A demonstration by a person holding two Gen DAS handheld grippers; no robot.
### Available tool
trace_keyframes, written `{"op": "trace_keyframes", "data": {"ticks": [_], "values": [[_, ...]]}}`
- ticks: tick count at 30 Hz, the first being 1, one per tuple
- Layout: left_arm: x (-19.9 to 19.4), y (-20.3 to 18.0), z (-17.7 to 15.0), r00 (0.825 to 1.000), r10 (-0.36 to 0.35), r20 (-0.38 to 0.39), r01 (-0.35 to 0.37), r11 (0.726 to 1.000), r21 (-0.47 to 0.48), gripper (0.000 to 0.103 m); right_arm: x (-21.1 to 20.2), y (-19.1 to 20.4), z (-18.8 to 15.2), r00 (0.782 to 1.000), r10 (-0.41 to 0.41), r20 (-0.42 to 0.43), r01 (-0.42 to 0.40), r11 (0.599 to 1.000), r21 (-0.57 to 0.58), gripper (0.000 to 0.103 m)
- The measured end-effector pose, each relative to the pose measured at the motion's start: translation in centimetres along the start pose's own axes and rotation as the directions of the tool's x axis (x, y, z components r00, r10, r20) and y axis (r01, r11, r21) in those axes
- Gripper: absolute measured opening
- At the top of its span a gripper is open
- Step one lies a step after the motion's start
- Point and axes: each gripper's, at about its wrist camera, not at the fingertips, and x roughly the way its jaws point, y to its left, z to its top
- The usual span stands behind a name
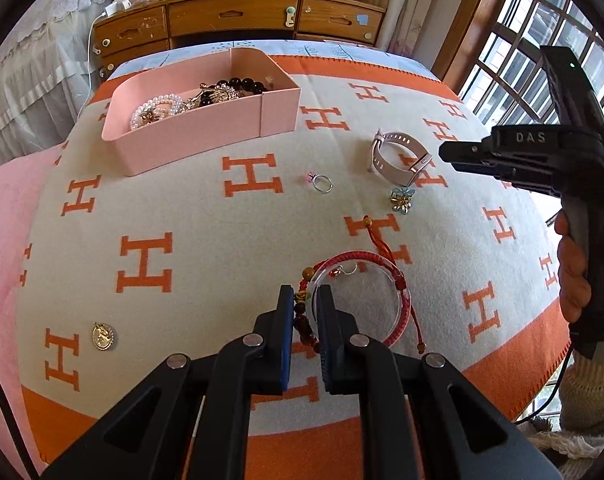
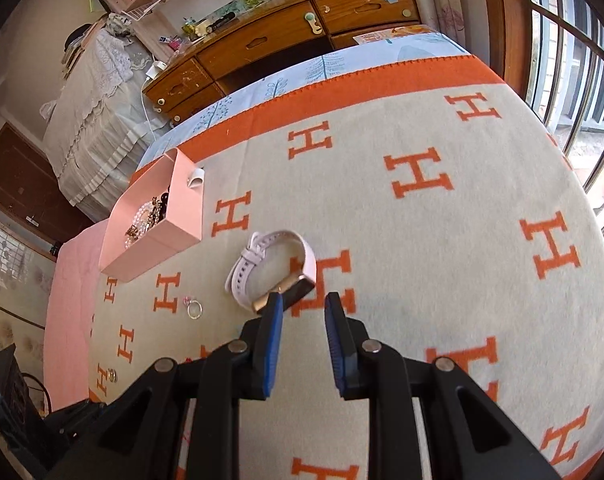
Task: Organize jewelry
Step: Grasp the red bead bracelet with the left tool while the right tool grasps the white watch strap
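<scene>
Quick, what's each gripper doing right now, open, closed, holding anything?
Left gripper: shut on the beaded bracelet.
Right gripper: open, holding nothing; watch just ahead.

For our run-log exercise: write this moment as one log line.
left gripper: shut on beaded bracelet | right gripper: open, empty, near watch | pink box: partly filled

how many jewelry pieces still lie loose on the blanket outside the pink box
7: pale pink watch, silver ring, flower charm, gold medallion, red braided bracelet, clear bangle, bead string between the left gripper's jaws.
</scene>
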Motion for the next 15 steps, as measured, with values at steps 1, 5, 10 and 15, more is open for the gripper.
{"op": "trace_keyframes", "data": {"ticks": [1,5,10,15], "values": [[-0.1,0.1,-0.1,1.000,-0.001,0.003,0.001,1.000,-0.001,0.009,0.2,0.3,0.4,1.000,0.018,-0.012,-0.018,1.000,0.002,0.022],[-0.5,1.0,-0.3,1.000,-0.017,0.010,0.017,1.000,-0.020,0.009,1.4,2.0,1.7,0.997,0.057,-0.061,-0.057,0.998,0.006,0.022],[-1.0,1.9,-0.5,0.999,-0.023,0.025,0.024,0.999,-0.035,0.009,3.9,3.7,2.8,0.993,0.028,-0.113,-0.027,1.000,0.011,0.022],[-1.6,3.1,-0.6,0.999,-0.025,0.036,0.027,0.998,-0.056,0.009,5.9,4.2,3.2,0.989,-0.024,-0.145,0.027,0.999,0.021,0.022]]}}
